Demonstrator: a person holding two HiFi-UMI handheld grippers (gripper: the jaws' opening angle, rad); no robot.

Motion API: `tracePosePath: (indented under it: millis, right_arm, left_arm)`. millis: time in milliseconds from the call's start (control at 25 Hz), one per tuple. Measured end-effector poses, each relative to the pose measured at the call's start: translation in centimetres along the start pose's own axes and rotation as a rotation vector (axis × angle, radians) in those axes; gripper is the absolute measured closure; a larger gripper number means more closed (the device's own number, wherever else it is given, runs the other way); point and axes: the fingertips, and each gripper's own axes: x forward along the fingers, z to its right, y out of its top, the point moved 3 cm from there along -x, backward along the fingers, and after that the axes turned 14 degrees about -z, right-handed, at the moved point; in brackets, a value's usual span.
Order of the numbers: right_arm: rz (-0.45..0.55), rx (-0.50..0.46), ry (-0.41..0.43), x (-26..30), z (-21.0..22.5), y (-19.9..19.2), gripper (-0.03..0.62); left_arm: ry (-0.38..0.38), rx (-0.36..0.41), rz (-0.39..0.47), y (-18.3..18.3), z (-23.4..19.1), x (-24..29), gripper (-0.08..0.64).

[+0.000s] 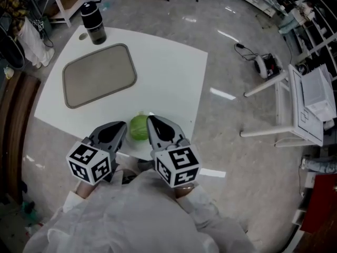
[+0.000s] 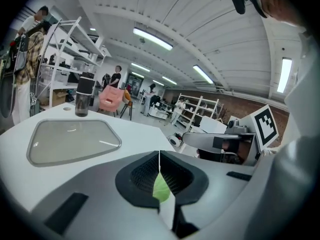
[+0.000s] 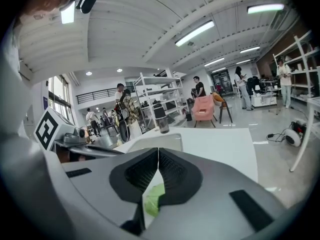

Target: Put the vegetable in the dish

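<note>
Left gripper (image 1: 121, 128) and right gripper (image 1: 153, 123), jaws pressed together and empty, flank the round green vegetable (image 1: 139, 127) at the white table's (image 1: 174, 73) near edge; open one wide, grasp gently, then carry it to the grey rounded-rectangular dish (image 1: 99, 75).

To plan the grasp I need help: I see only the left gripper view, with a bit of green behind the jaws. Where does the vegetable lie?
Observer: In the head view, the vegetable lies on the table, near the edge closest to the person, between the left gripper and the right gripper.
Operator: Are the right one's jaws open?
Observer: No, its own view shows them shut, gripping nothing.
</note>
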Motion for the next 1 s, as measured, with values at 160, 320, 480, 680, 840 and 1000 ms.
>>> tracePosePath:
  millis: [160, 320, 480, 680, 840, 1000]
  right_arm:
    - [-0.019, 0.018, 0.000, 0.4, 1.6, -0.5, 0.577]
    - [-0.037, 0.042, 0.005, 1.2, 1.9, -0.7, 0.577]
    - [-0.045, 0.050, 0.010, 1.8, 1.4, -0.6, 0.577]
    - [-0.050, 0.078, -0.012, 1.9, 1.5, -0.6, 0.577]
    - [-0.052, 0.090, -0.032, 1.9, 1.2, -0.5, 0.577]
    - [-0.069, 0.110, -0.050, 1.8, 1.3, -1.2, 0.577]
  left_arm:
    - [0.020, -0.027, -0.018, -0.3, -0.5, 1.1, 0.546]
    - [0.012, -0.043, -0.039, -0.2, -0.8, 1.4, 0.546]
    - [0.018, -0.023, -0.052, 0.1, -1.1, 1.3, 0.546]
    - [-0.012, -0.022, -0.078, 0.4, -1.5, 1.6, 0.546]
    - [-0.029, -0.012, -0.084, 0.7, -1.6, 1.5, 0.546]
    - [-0.022, -0.007, -0.133, -0.1, -2.1, 1.7, 0.546]
